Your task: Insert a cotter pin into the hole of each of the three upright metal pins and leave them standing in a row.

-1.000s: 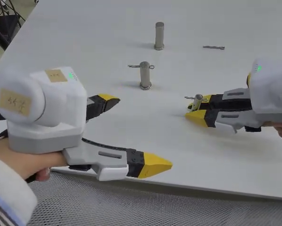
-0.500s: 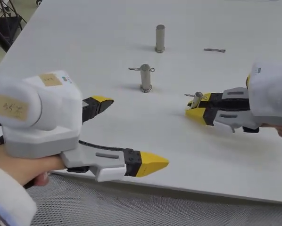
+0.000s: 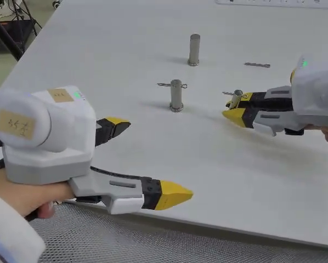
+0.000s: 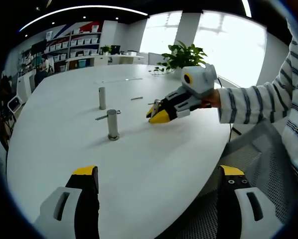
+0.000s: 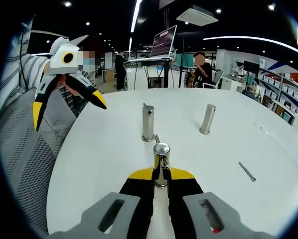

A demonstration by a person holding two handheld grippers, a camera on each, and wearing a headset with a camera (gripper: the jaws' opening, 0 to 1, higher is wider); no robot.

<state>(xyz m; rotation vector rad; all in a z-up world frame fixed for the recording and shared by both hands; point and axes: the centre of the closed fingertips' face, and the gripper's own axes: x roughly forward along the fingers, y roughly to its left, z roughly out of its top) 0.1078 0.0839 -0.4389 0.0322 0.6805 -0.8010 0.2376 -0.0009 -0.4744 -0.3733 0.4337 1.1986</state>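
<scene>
My right gripper [image 3: 235,109] is shut on a short metal pin [image 3: 237,98] that has a cotter pin through its top, and holds it near its base [image 5: 161,162]. To its left the middle metal pin [image 3: 176,96] stands upright with a cotter pin [image 3: 168,85] through its hole. The far metal pin [image 3: 194,49] stands upright with nothing in it. A loose cotter pin [image 3: 257,65] lies flat at the back right. My left gripper [image 3: 147,161] hovers open by the table's near edge, holding nothing. It faces the pins [image 4: 112,124] from a distance.
The white table [image 3: 98,60] is bare around the pins. Its near edge [image 3: 219,222] runs just under my left gripper, with grey mesh below. A person's striped sleeve [image 4: 253,107] holds the right gripper. Other people and desks stand far behind the table.
My right gripper has carried the held pin away from me, roughly level with the middle pin. The left gripper has barely moved. The camera has shifted a little.
</scene>
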